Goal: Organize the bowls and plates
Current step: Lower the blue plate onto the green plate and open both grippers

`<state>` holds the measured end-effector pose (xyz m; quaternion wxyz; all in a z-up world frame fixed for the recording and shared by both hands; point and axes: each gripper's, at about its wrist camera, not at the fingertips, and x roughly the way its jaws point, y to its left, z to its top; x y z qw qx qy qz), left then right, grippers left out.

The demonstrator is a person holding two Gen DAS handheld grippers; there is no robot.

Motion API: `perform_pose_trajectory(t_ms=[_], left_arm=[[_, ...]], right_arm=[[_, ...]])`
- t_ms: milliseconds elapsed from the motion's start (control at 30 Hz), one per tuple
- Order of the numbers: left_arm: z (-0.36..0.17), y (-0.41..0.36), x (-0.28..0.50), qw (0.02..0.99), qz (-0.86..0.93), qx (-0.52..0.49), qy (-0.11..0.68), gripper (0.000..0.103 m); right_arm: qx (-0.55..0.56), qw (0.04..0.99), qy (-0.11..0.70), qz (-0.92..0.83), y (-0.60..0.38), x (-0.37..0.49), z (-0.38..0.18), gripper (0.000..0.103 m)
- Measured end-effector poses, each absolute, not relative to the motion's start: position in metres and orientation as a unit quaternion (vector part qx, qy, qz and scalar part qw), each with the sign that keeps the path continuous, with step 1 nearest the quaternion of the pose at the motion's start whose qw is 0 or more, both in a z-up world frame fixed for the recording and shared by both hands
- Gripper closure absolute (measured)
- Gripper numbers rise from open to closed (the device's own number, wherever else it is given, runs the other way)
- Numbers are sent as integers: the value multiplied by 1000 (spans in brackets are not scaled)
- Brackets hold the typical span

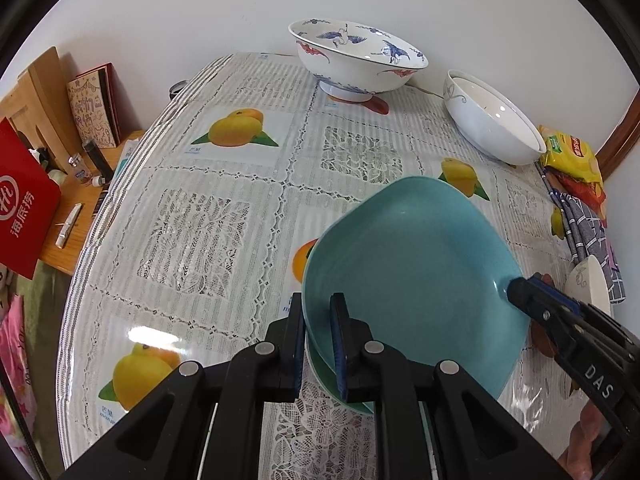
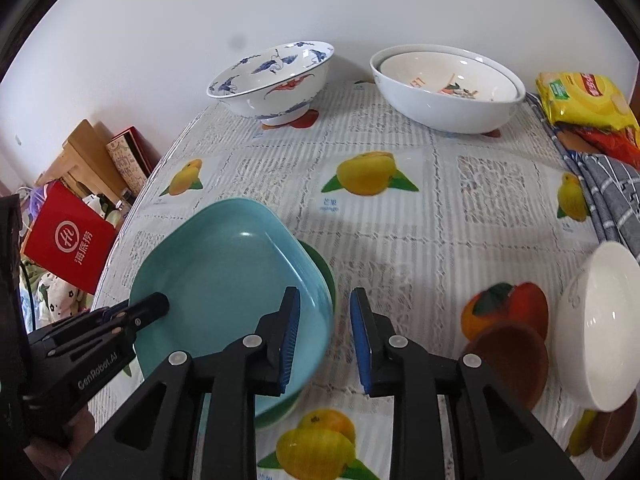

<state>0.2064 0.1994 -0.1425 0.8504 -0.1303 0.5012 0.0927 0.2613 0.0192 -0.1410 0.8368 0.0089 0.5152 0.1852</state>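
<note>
A teal squarish plate (image 1: 412, 272) (image 2: 224, 280) lies tilted over a green plate (image 1: 320, 376) (image 2: 320, 264) on the table's near side. My left gripper (image 1: 319, 344) is shut on the teal plate's near rim, and in the right wrist view it (image 2: 160, 304) pinches the plate's left edge. My right gripper (image 2: 325, 340) stands open. The plate's right rim sits in the gap, and the blue pads (image 2: 362, 336) do not press on it. In the left wrist view the right gripper (image 1: 514, 290) is at the plate's far right edge.
A blue-and-white crane bowl (image 2: 276, 84) and nested white bowls (image 2: 448, 92) stand at the back by the wall. A small white bowl (image 2: 596, 328) and brown saucers (image 2: 508, 356) sit at right. Snack packets (image 2: 584, 100) and a checked cloth (image 2: 612, 192) lie far right. A red bag (image 2: 68, 240) is beyond the table's left edge.
</note>
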Motion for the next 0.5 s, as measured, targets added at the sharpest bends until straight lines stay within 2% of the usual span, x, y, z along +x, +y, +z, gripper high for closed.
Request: perform_pose_trajectory(t_ms=[167, 200, 233, 267, 500], left_arm=[[-142, 196, 202, 851, 86, -126, 503, 88], [-142, 195, 201, 851, 83, -124, 503, 86], [-141, 194, 200, 852, 80, -123, 503, 83], [-141, 194, 200, 852, 78, -122, 503, 79], [-136, 195, 199, 855, 73, -116, 500, 73]], right_arm=[[7, 832, 522, 190, 20, 256, -145, 78], [3, 828, 529, 188, 23, 257, -151, 80], [5, 827, 530, 187, 24, 258, -152, 90], [3, 829, 529, 180, 25, 259, -154, 94], [-7, 842, 513, 169, 29, 268, -148, 96]])
